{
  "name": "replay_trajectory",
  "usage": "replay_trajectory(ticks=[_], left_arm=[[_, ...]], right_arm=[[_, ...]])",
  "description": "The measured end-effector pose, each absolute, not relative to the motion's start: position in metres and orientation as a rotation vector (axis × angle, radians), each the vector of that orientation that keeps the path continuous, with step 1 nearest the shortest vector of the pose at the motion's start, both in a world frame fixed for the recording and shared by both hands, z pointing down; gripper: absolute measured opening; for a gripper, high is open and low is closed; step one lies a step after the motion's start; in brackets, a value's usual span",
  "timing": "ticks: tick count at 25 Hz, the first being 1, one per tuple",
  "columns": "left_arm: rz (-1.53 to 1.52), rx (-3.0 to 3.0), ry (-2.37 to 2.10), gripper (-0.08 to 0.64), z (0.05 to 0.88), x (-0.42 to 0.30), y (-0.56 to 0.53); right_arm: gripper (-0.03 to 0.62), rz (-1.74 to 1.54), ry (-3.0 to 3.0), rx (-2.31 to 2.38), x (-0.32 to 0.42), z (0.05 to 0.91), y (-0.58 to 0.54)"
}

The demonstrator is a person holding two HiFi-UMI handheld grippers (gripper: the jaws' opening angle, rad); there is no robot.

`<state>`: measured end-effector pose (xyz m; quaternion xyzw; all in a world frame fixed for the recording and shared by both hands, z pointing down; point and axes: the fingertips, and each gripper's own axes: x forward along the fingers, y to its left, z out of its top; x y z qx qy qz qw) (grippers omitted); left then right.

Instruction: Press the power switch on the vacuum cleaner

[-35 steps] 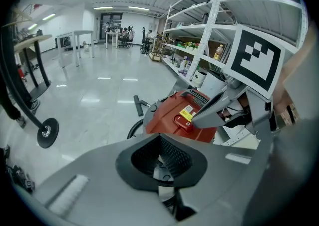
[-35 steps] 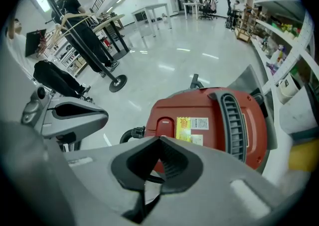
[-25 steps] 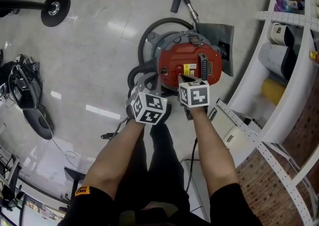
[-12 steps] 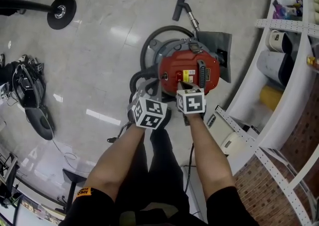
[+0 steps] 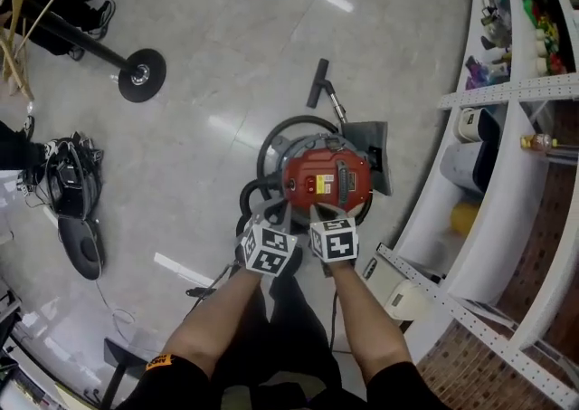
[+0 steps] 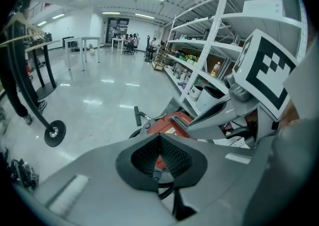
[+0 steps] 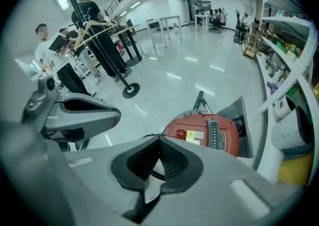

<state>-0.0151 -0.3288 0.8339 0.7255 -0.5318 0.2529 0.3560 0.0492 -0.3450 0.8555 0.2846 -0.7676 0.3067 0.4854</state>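
Red-topped vacuum cleaner (image 5: 327, 184) lies below; left gripper (image 5: 274, 212) and right gripper (image 5: 318, 214), jaws together and empty, risk glancing off its small power switch (image 7: 180, 134).

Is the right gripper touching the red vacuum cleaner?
Apart. The right gripper view shows the vacuum cleaner down on the floor, well beyond the right gripper, whose jaws are shut on nothing.
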Motion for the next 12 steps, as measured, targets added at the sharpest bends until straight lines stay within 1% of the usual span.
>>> replay_trajectory(ticks=[5,12], left_arm=[[0.654,1.882,-1.429,0.017,0.786,-0.019,-0.315],[0.527,1.945,-1.531,0.016,0.703,-0.015,-0.289]], right_arm=[[-0.008,0.685,-2.007,0.696,0.045,0.789,-0.33],[-0.008,0.532,-2.202,0.681,0.049,0.696,-0.304]])
